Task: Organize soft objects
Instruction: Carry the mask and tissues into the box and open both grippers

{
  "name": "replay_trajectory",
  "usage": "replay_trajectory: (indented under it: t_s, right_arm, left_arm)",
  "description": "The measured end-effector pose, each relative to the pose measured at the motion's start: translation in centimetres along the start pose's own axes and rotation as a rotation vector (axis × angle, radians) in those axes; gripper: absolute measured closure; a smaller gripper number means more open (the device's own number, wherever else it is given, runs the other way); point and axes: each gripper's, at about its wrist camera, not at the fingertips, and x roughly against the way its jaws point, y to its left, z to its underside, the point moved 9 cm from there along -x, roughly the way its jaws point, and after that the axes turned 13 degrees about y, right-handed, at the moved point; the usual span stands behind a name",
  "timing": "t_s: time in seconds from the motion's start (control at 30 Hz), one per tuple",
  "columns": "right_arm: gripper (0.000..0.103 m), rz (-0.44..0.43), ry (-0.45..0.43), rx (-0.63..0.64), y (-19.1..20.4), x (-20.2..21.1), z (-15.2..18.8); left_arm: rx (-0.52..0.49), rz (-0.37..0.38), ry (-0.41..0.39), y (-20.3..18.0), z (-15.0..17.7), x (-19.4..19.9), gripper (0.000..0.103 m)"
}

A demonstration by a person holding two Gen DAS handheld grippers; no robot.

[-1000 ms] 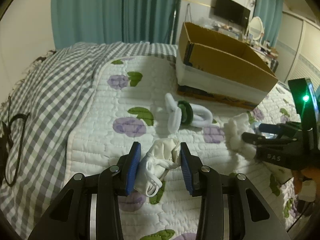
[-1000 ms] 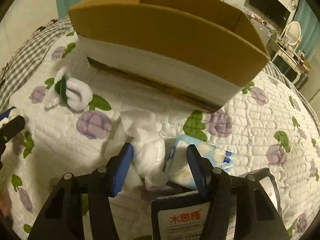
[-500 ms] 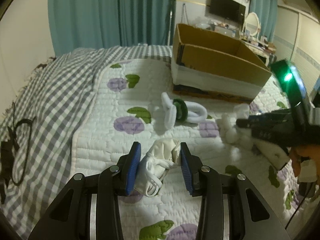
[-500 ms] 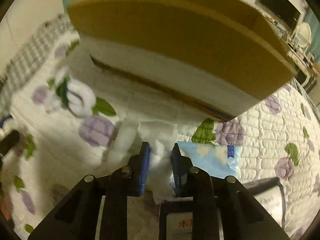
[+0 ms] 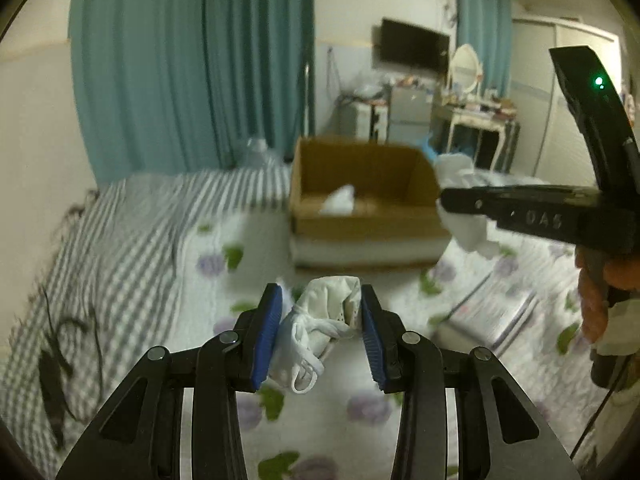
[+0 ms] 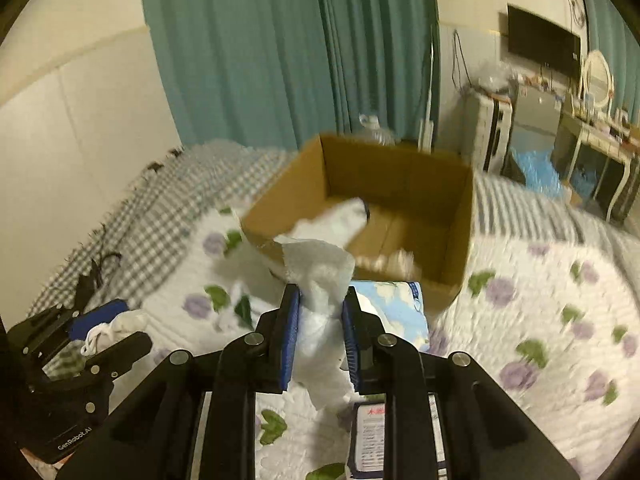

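Note:
My left gripper (image 5: 322, 330) is shut on a crumpled white cloth mask (image 5: 324, 314) and holds it above the quilt. My right gripper (image 6: 320, 326) is shut on a white paper towel (image 6: 320, 280) that hangs between its pads, lifted above the bed. It also shows in the left wrist view (image 5: 466, 226) at the right, beside the open cardboard box (image 5: 364, 200). The box (image 6: 404, 184) stands on the bed ahead and holds a white soft item (image 6: 344, 218). The left gripper shows in the right wrist view (image 6: 100, 332) at lower left.
A floral white quilt (image 6: 540, 300) lies over a grey checked blanket (image 5: 132, 240). A blue tissue pack (image 6: 394, 312) lies by the box's near wall. A black cable (image 5: 60, 344) lies at the bed's left. Teal curtains, a TV and a dressing table stand behind.
Both grippers have risen well above the bed with their loads. The right gripper closed on the paper towel and lifted it toward the box. The box's inside now shows.

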Motion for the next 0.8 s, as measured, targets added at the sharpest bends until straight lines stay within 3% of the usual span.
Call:
replay_trajectory:
  t_s: [0.17, 0.3, 0.4, 0.53, 0.67, 0.8]
  right_arm:
    - [0.083, 0.094, -0.080, 0.092, -0.2, 4.4, -4.1]
    - [0.083, 0.105, -0.106, 0.108, -1.9, 5.2, -7.5]
    - [0.083, 0.089, -0.101, 0.090, -3.7, 3.4, -9.0]
    - [0.083, 0.029, -0.059, 0.038, -6.3, -0.9, -9.3]
    - [0.083, -0.075, -0.031, -0.030, -8.2, -4.9, -9.2]
    - [0.082, -0.089, -0.019, -0.039, -8.6, -7.3, -9.6]
  left_arm:
    - [-0.046, 0.027, -0.090, -2.3, -5.9, 2.0, 0.065]
    - [-0.041, 0.051, -0.099, -3.4, -10.2, 0.0, 0.065]
    - [-0.026, 0.071, -0.088, -3.7, -12.5, -3.0, 0.065]
    - [-0.042, 0.021, -0.058, -4.0, -14.0, -7.8, 0.065]
    - [-0.068, -0.044, -0.026, -3.8, -14.0, -12.6, 0.065]
    - [-0.067, -0.081, -0.008, -2.9, -13.1, -14.9, 0.062]
